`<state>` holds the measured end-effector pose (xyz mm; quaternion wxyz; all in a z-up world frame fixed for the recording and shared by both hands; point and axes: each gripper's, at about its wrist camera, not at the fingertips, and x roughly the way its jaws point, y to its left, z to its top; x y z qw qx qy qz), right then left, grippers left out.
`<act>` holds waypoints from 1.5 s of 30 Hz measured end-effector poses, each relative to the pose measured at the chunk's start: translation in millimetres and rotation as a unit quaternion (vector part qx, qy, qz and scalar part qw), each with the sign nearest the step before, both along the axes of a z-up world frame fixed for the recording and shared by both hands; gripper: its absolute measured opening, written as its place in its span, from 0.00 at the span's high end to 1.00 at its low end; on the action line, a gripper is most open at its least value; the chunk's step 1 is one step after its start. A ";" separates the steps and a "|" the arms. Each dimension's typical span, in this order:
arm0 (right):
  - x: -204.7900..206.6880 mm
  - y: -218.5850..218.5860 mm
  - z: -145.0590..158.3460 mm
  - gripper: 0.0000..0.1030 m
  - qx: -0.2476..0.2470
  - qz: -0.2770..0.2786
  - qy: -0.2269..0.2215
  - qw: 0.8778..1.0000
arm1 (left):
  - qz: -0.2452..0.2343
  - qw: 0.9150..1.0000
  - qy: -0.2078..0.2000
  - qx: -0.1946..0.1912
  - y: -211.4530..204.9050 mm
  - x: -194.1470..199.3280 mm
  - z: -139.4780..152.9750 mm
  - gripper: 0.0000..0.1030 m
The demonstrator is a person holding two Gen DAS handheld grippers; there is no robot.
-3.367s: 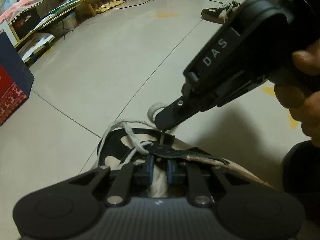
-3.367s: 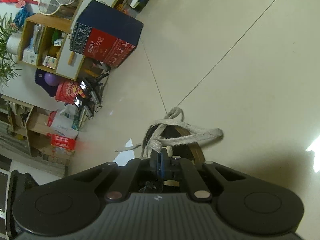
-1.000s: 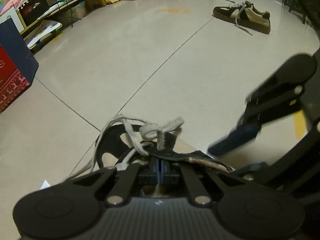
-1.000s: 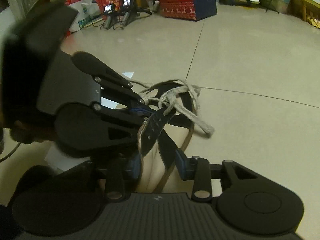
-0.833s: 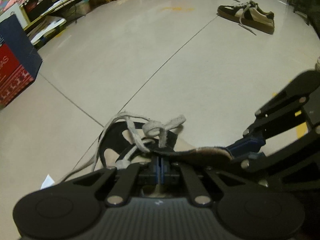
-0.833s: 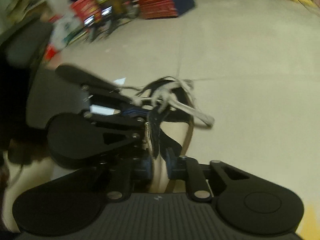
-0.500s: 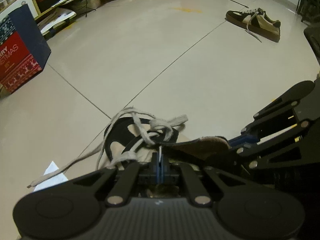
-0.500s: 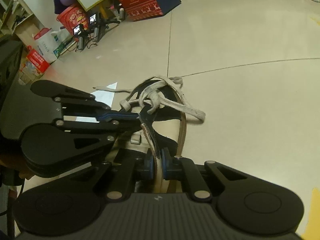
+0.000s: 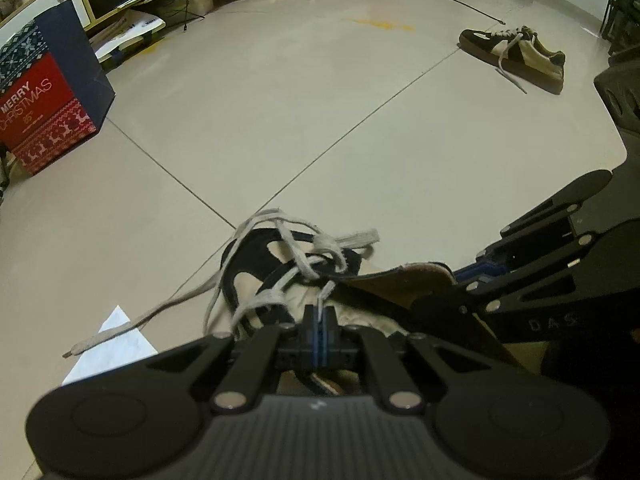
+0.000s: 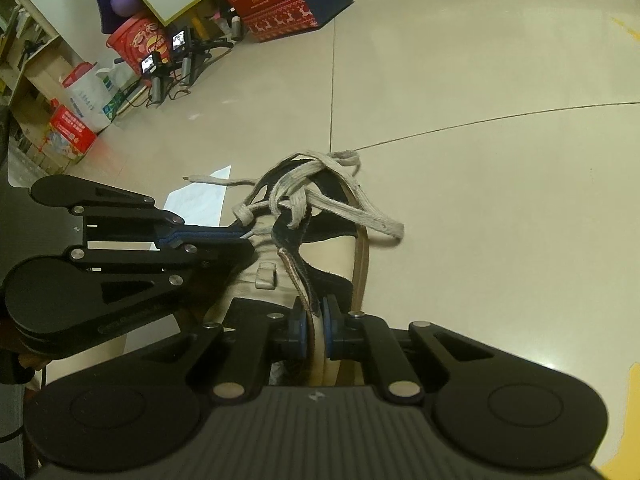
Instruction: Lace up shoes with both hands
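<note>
The left claw (image 9: 320, 322) is clamped on a thin lace end (image 9: 325, 292); the right claw (image 10: 315, 330) pinches the sneaker's tongue (image 10: 298, 268). The sneaker (image 10: 320, 236) sits on the tiled floor (image 9: 280, 100), its laces (image 10: 344, 204) tangled loosely over the toe.

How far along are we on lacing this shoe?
Partly done: the lace crosses the lower eyelets of the shoe but lies loose and tangled. In hand: the right gripper pinches the tongue; the left gripper pinches a lace tip. Left: upper eyelets, tightening, tying.
</note>
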<state>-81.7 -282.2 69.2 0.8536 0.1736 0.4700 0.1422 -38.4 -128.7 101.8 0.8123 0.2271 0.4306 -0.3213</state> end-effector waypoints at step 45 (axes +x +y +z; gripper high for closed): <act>-2.6 12.3 1.1 0.79 -0.033 0.033 -0.032 0.998 | -0.036 0.999 -0.015 0.026 -22.1 6.5 -13.8 0.91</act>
